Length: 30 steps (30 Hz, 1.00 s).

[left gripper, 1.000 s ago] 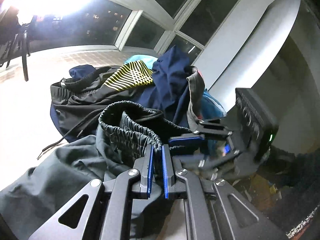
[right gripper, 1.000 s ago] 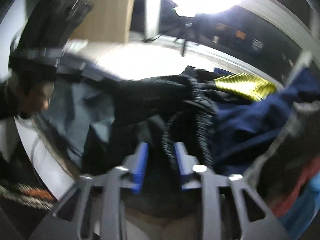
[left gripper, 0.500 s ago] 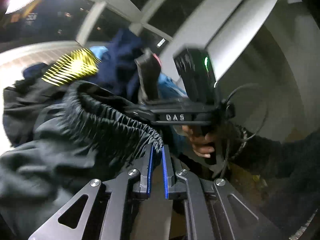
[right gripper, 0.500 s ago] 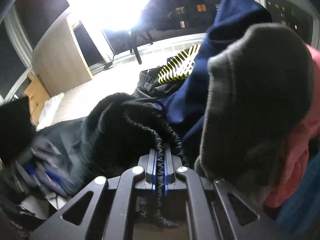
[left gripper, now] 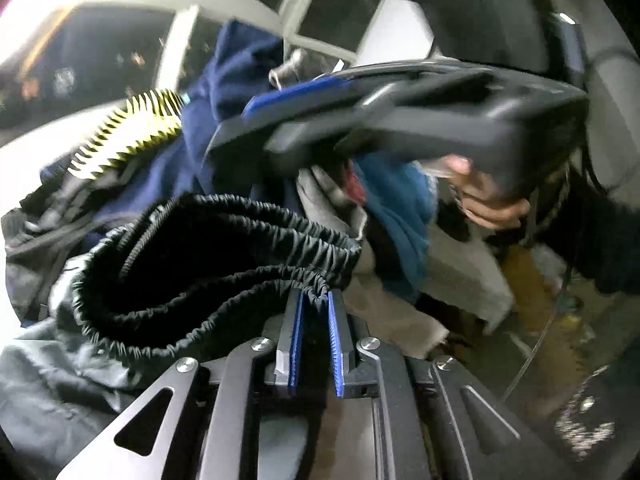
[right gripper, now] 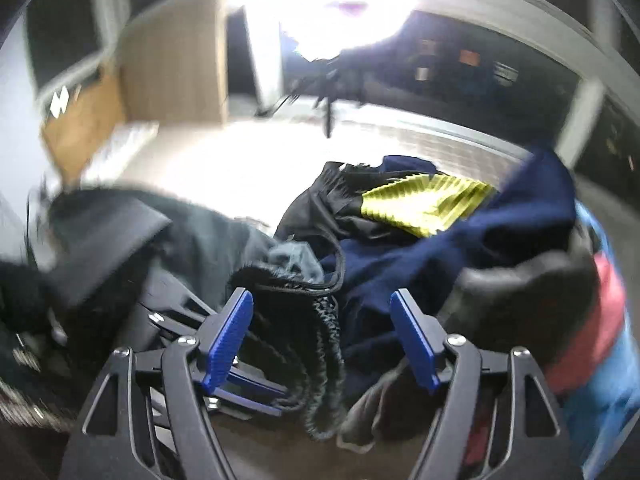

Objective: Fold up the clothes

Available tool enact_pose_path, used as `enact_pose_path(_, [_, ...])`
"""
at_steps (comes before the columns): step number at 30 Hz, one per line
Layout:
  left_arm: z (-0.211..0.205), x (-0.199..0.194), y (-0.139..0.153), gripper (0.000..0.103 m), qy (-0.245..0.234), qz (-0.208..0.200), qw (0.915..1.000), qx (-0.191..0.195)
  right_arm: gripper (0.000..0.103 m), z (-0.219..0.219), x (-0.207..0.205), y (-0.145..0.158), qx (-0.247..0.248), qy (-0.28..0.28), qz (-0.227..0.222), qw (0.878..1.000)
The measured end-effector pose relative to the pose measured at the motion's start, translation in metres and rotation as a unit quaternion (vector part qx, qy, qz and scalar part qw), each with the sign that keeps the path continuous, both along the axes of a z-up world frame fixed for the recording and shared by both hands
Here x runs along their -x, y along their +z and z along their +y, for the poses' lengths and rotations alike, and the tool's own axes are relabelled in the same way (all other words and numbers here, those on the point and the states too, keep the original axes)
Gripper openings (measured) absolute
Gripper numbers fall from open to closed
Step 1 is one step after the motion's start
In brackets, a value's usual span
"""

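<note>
Dark grey trousers with a gathered elastic waistband (left gripper: 224,240) lie across the front of a clothes pile. My left gripper (left gripper: 315,312) pinches the waistband's hem between its blue pads, and its jaws are opening slightly. Blurred and held by a hand (left gripper: 488,204), my right gripper (left gripper: 236,120) hangs above the pile. In the right wrist view my right gripper (right gripper: 322,320) is opening, its pads wide apart. The waistband (right gripper: 320,344) lies loose below and between the pads, which do not touch it. The left gripper (right gripper: 264,394) shows low on the left, at the waistband.
The pile behind holds a navy garment (right gripper: 460,248), a black one with a yellow zigzag patch (right gripper: 424,208), a grey one (left gripper: 332,200), a pink-red one (right gripper: 600,320) and a blue one (left gripper: 400,208). A bright pale surface (right gripper: 224,168) spreads beyond; windows ring the room.
My right gripper let go of the waistband, opened wide and rose above the pile. My left gripper kept its pinch on the hem and shifted sideways with it.
</note>
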<state>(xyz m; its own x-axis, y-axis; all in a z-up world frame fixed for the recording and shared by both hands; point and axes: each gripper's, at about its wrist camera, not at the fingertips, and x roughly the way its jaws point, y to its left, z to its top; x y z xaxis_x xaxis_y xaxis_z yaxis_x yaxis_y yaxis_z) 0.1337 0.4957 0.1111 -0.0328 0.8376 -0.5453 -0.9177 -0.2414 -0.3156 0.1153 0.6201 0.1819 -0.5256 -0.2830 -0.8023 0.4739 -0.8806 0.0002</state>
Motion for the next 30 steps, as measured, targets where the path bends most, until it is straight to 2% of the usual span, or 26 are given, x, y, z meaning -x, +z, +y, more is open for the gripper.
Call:
enact_pose_path(2, [-0.001,-0.007,-0.002,0.013,0.032,0.026,0.9991,-0.013,0.07,-0.01,0.014,-0.015,-0.017,0.031,-0.038,0.999])
enact_pose_path(8, [0.002,-0.021,-0.018,0.013,0.073,0.033,0.9965,-0.023,0.071,-0.03,0.027,-0.051,-0.063,0.084,-0.105,0.989])
enact_pose_path(11, [0.005,-0.026,-0.018,0.014,0.086,0.05,0.9947,-0.028,0.07,-0.036,0.025,-0.056,-0.057,0.099,-0.121,0.986])
enact_pose_path(14, [0.013,-0.035,-0.017,0.013,0.09,0.08,0.9924,-0.023,0.07,-0.04,0.026,-0.064,-0.077,0.098,-0.127,0.984])
enact_pose_path(18, [0.018,-0.033,-0.018,0.013,0.094,0.067,0.9931,-0.02,0.07,-0.038,0.032,-0.079,-0.091,0.076,-0.138,0.983])
enact_pose_path(19, [0.017,-0.032,-0.018,0.013,0.094,0.066,0.9931,-0.021,0.067,-0.037,0.032,-0.08,-0.092,0.073,-0.139,0.983])
enact_pose_path(20, [0.016,-0.023,-0.016,0.013,0.097,0.065,0.993,-0.02,0.058,-0.036,0.033,-0.08,-0.09,0.069,-0.14,0.984])
enact_pose_path(21, [0.017,0.003,-0.012,0.013,0.102,0.064,0.9926,-0.017,0.05,-0.034,0.034,-0.081,-0.088,0.062,-0.143,0.984])
enact_pose_path(22, [0.017,0.02,-0.009,0.013,0.104,0.061,0.9926,-0.014,0.034,-0.029,0.037,-0.082,-0.079,0.048,-0.152,0.984])
enact_pose_path(23, [0.013,0.021,-0.007,0.013,0.099,0.058,0.9934,-0.01,0.028,-0.02,0.042,-0.082,-0.06,0.029,-0.165,0.984])
enact_pose_path(25, [0.0,0.018,-0.001,0.014,0.088,0.05,0.9949,-0.01,0.023,0.001,0.048,-0.08,0.001,-0.006,-0.184,0.983])
enact_pose_path(27, [-0.021,0.014,0.008,0.021,0.087,0.048,0.9949,-0.015,0.022,0.019,0.049,-0.078,0.057,-0.03,-0.192,0.979])
enact_pose_path(29, [-0.039,0.025,0.012,0.031,0.111,0.039,0.9928,-0.019,0.022,0.036,0.046,-0.076,0.12,-0.049,-0.198,0.972])
enact_pose_path(30, [-0.045,0.032,0.013,0.032,0.127,0.034,0.9912,-0.019,0.022,0.044,0.044,-0.075,0.149,-0.057,-0.199,0.967])
